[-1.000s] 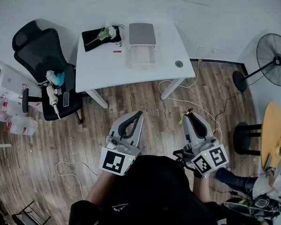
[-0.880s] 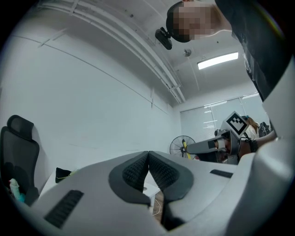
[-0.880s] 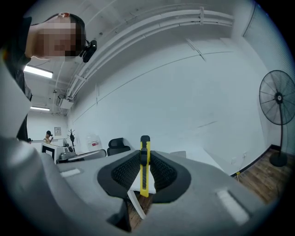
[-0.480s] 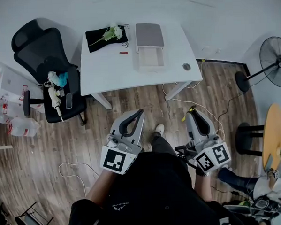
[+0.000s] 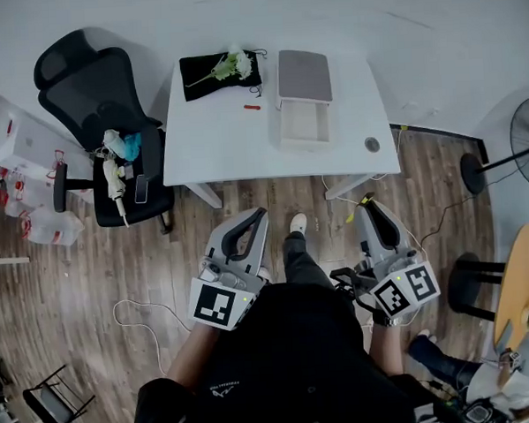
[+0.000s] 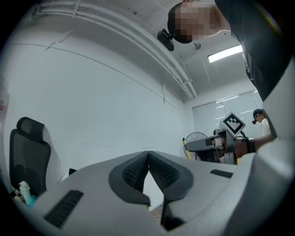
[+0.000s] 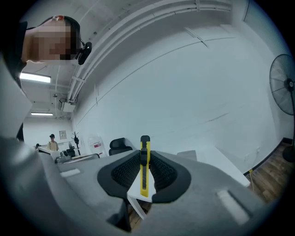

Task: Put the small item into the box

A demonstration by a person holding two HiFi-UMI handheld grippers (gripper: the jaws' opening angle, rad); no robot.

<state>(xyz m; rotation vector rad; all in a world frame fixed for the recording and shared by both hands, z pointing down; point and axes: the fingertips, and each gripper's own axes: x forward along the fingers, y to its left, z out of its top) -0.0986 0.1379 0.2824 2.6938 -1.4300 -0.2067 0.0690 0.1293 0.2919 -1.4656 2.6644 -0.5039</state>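
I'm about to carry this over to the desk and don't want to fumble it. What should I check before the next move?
1. Item gripped: ok. The yellow cutter stands upright, clamped in the right gripper.
2. Other gripper free: ok. The left gripper is shut on nothing.
3. Box open: ok. The box is uncovered, its lid lies behind it, and the inside looks bare.
4. Box within reach: not ok. The table stands well ahead across the floor.
5. Space beside the box: ok. The small red item lies to the left, apart from the box.
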